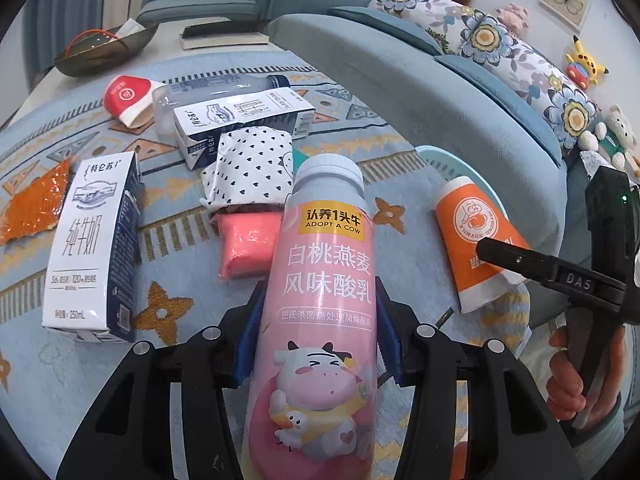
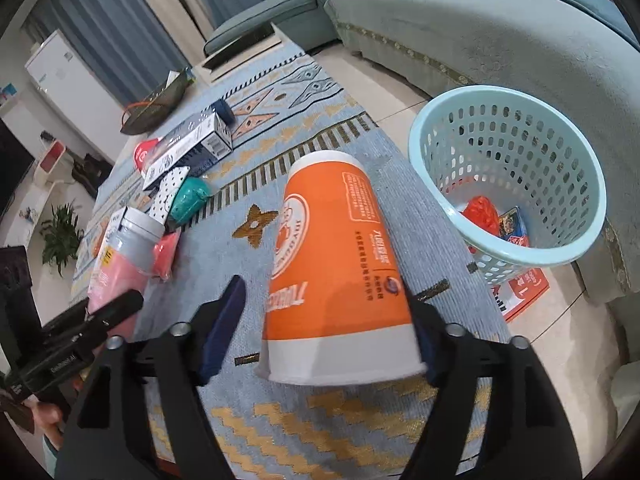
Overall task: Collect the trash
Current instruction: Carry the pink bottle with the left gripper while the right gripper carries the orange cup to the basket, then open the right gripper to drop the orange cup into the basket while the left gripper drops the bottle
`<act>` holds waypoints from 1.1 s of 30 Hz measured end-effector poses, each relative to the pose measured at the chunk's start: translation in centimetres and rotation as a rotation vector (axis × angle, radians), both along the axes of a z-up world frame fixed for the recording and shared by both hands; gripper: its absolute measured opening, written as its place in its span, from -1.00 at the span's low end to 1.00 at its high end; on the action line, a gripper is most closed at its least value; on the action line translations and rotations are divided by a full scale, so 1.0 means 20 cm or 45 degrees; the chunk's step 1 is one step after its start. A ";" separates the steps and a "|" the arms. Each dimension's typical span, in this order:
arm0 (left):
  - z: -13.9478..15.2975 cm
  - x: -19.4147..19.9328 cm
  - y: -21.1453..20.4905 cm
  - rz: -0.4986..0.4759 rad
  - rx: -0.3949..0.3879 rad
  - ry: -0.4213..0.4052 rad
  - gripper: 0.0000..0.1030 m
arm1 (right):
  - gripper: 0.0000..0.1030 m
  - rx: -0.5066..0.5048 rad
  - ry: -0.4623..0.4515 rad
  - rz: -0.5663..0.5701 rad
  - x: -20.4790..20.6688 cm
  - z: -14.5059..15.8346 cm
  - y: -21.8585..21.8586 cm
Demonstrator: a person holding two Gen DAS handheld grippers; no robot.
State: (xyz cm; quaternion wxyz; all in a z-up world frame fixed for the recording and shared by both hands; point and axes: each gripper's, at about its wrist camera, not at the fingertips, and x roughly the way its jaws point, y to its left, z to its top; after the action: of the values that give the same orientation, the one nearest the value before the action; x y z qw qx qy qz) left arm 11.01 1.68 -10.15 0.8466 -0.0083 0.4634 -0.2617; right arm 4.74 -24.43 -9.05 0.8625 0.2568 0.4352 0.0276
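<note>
My left gripper (image 1: 320, 328) is shut on a pink yogurt bottle (image 1: 320, 312) with a grey cap, held over the patterned rug. My right gripper (image 2: 328, 312) stands open around an orange paper cup (image 2: 340, 264); its right finger touches the cup, the left finger stands apart from it. The cup also shows in the left wrist view (image 1: 476, 240), and the bottle in the right wrist view (image 2: 120, 260). A light blue perforated trash basket (image 2: 504, 100) stands to the right by the sofa with a red wrapper and a blue packet inside.
On the rug (image 1: 192, 312) lie two milk cartons (image 1: 92, 248), a clear plastic bottle (image 1: 208, 96), a red cup (image 1: 128, 100), a dotted packet (image 1: 248, 164), a pink pack (image 1: 248, 240) and an orange wrapper (image 1: 32, 208). A blue sofa (image 1: 420, 92) runs along the right. A low table with a bowl (image 1: 104, 48) stands behind.
</note>
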 end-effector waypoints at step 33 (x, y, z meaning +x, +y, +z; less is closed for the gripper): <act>0.44 0.21 -1.15 -0.228 -0.150 -0.177 -0.08 | -0.09 -0.272 -0.179 -0.523 0.01 0.26 -0.83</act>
State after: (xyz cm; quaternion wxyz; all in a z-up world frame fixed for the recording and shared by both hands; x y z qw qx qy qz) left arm 15.26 -21.32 -1.42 0.8479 0.0014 0.3864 -0.3630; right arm 4.98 -41.13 -3.80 0.9004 0.2447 0.3131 -0.1769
